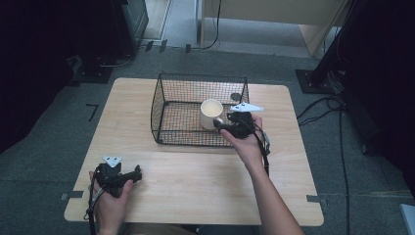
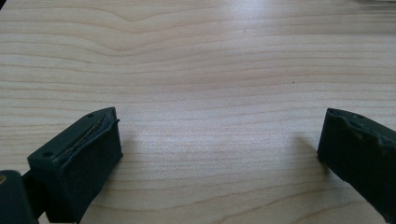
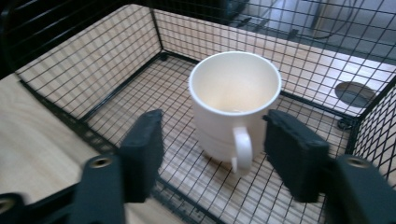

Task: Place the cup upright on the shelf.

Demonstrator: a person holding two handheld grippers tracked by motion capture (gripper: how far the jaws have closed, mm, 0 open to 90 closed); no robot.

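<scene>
Both grippers' fingers (image 3: 144,154) stand apart; plain cream mug (image 3: 233,100) bears no writing.

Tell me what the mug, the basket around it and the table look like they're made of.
Mug: probably glazed ceramic, smooth cream-white with a soft sheen and a thick rim. Basket: black wire mesh, seemingly coated metal, thin rods in a grid. Table: light wood or wood-look laminate, with a visible grain and a matte surface.

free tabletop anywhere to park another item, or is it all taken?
Plenty: the table is bare between the left gripper and the right forearm, and left of the wire basket up to the edge. Crowded spot: the basket's right half, where the mug stands with the open right gripper at its handle.
</scene>
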